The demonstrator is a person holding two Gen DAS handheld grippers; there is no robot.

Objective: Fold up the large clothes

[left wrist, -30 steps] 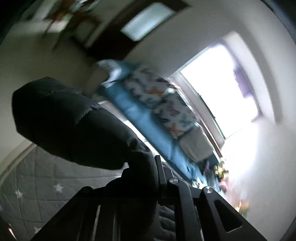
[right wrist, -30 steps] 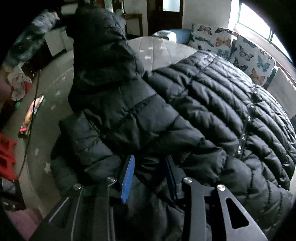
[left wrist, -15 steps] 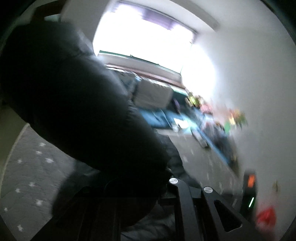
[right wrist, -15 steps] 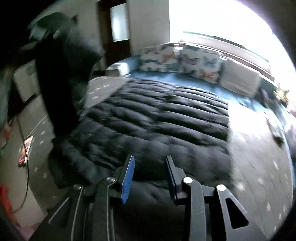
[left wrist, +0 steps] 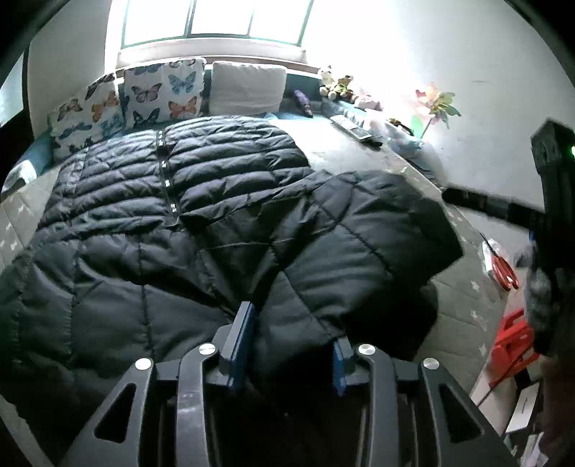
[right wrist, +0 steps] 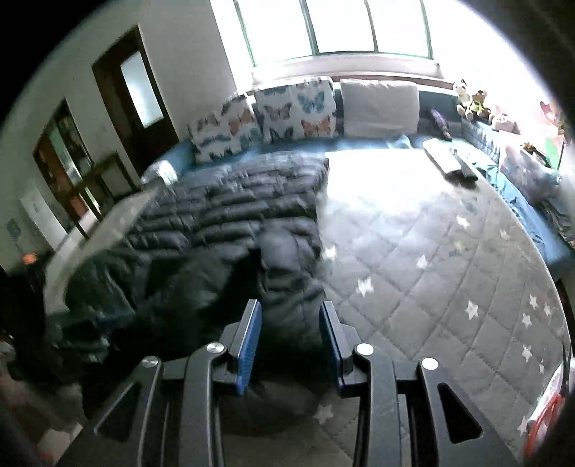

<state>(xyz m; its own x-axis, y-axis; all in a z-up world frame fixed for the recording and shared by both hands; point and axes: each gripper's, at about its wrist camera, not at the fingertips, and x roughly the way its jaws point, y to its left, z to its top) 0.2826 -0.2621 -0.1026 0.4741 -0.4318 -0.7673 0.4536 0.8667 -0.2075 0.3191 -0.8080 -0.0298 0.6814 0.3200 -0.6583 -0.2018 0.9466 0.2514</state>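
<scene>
Black puffer jacket [left wrist: 222,201] hides left gripper [left wrist: 289,345] fingertips; right view blurred

The right gripper [right wrist: 289,323] hangs low over a black puffer jacket [right wrist: 230,230] spread on a grey quilted bedcover [right wrist: 449,258] with white stars. Its blue-padded fingers [right wrist: 248,341] stand apart, with a dark fold of the jacket lying between them (whether the pads touch the cloth cannot be told). The jacket fills the left half of the bed, its near part blurred. Beyond it, butterfly-print cushions [right wrist: 287,111] and a plain pale cushion [right wrist: 379,104] lean under a bright window [right wrist: 334,25]. A dark door [right wrist: 133,97] stands at left.
</scene>
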